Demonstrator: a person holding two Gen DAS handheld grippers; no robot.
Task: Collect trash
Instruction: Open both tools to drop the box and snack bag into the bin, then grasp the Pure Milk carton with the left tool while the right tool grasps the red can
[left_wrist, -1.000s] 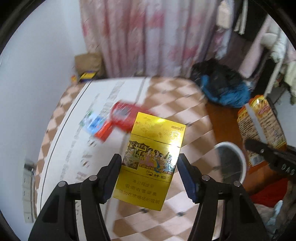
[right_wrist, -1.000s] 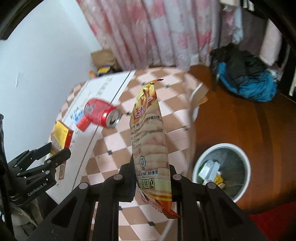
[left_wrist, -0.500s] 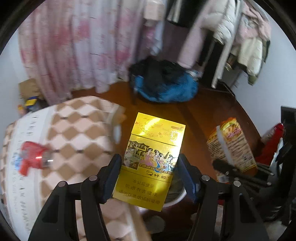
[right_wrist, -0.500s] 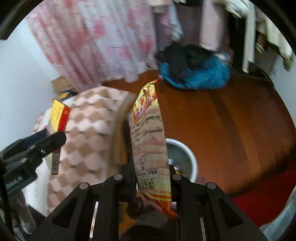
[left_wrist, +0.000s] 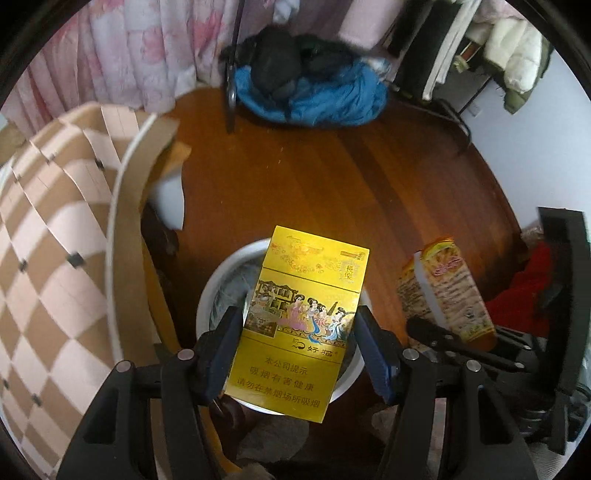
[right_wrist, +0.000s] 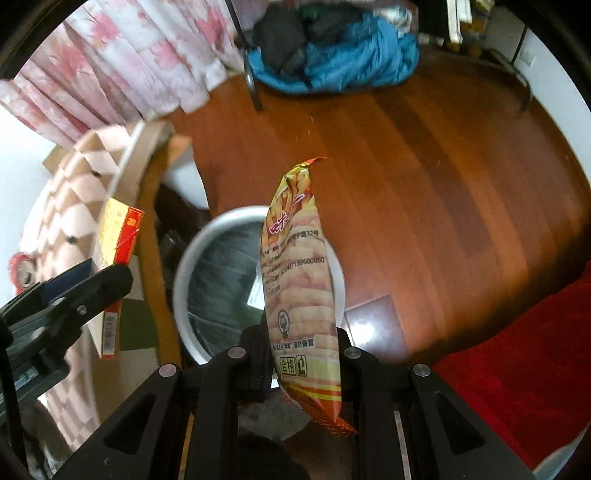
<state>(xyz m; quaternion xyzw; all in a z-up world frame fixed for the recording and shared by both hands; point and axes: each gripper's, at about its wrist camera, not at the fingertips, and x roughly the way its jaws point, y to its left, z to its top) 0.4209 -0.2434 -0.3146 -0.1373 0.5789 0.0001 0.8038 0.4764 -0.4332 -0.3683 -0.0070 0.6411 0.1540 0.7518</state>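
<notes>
My left gripper (left_wrist: 299, 343) is shut on a yellow cigarette pack (left_wrist: 301, 321) and holds it right above the white round trash bin (left_wrist: 210, 299) on the floor. My right gripper (right_wrist: 301, 354) is shut on an orange snack bag (right_wrist: 299, 280), held upright over the same bin (right_wrist: 218, 269). The snack bag also shows at the right of the left wrist view (left_wrist: 447, 291). The cigarette pack and left gripper show at the left of the right wrist view (right_wrist: 114, 266). A red can (right_wrist: 20, 266) lies on the table.
A round table with a checkered cloth (left_wrist: 55, 236) stands to the left of the bin. A blue and black pile of clothes (left_wrist: 306, 85) lies on the wooden floor (right_wrist: 424, 166) at the back. Pink curtains (right_wrist: 122, 62) hang behind. A red cloth (right_wrist: 535, 350) lies at the right.
Both grippers have swung away from the table to above the trash bin, each still holding its item. The bin now sits directly under both.
</notes>
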